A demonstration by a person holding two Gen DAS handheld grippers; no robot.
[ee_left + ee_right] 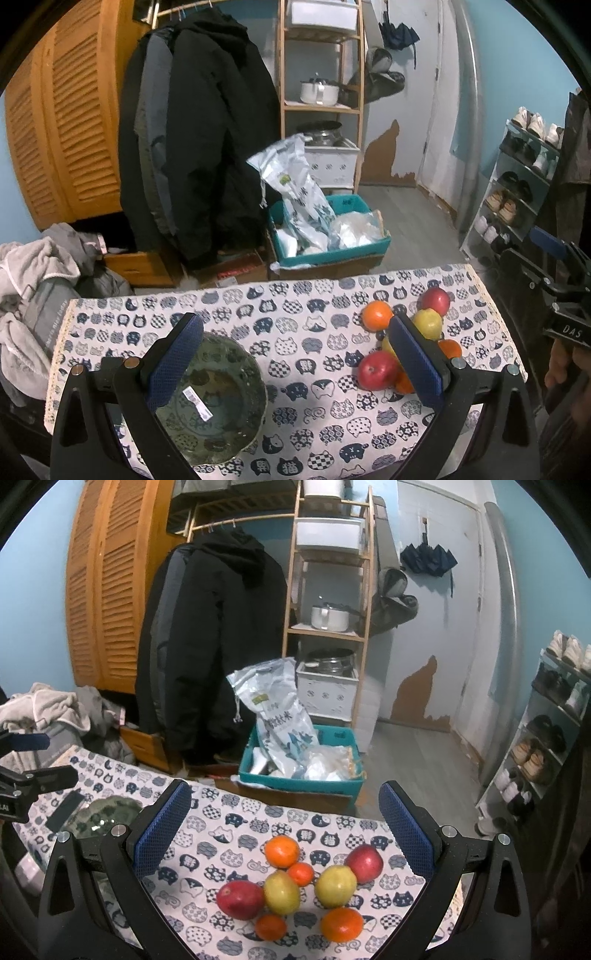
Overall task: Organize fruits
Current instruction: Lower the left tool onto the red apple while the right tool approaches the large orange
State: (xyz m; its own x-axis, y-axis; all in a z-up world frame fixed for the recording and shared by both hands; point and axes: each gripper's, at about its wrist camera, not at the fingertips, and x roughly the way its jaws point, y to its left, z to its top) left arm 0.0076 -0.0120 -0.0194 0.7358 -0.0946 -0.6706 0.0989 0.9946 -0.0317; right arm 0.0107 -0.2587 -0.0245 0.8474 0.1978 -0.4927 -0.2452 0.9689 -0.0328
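Jaws of both grippers stand apart, empty. Left gripper hangs over the glass bowl, lower left; right gripper over the fruit cluster, lower centre. Risk: touching fruits roll off the surface when one is nudged.

The black left gripper with blue padded fingers spreads wide across the lower frame. The matching right gripper is equally spread, empty.

Bowl on the left of the surface, fruits clustered on the right, crate on the floor behind
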